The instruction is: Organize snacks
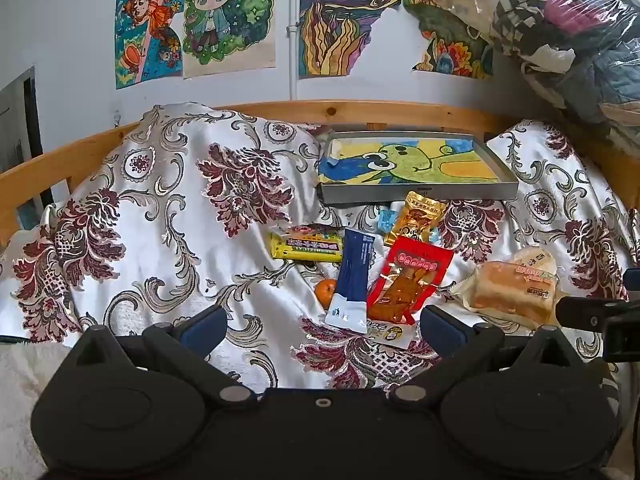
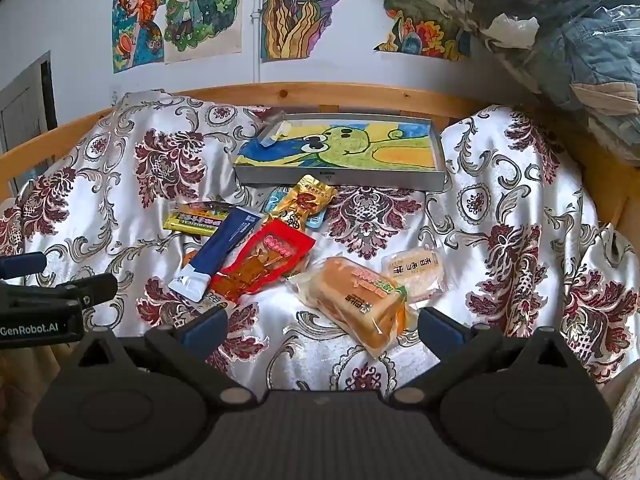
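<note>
The snacks lie heaped on the floral satin bedspread point(image 1: 160, 248): a red pouch point(image 1: 412, 280), a navy packet point(image 1: 354, 276), a wrapped bread loaf point(image 2: 360, 300). Far behind sits a shallow grey tray point(image 2: 340, 178). My left gripper point(image 1: 322, 326) and right gripper point(image 2: 322, 326) hover near, spread wide, holding nothing.

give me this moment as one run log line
stage: start, nothing grasped | left gripper: open, facing blue packet | right gripper: open, facing bread pack | tray: holds no snacks | snacks: loose on bedspread
</note>
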### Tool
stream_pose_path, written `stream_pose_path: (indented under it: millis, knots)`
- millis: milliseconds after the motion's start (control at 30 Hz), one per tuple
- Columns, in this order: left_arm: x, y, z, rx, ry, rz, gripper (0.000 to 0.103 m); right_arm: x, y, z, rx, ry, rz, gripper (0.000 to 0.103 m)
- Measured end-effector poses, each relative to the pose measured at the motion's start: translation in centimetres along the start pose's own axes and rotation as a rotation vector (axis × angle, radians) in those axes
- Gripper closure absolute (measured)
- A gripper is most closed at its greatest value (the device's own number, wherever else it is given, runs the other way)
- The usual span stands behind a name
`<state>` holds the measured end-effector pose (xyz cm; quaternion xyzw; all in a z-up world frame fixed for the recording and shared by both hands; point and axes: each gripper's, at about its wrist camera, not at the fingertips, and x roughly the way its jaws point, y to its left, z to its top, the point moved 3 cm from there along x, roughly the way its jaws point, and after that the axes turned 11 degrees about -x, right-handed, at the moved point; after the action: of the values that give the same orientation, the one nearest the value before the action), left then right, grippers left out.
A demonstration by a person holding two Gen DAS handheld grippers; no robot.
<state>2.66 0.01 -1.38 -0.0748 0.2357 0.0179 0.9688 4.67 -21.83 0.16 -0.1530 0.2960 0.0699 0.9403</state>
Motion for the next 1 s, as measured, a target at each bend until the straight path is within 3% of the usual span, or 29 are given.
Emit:
stream_pose_path:
  millis: [1000]
  knots:
    - [0.02, -0.02, -0.02, 0.001, 0.006, 0.001, 0.001, 0.21, -0.20, 0.06, 0.005, 0.018, -0.005, 0.000]
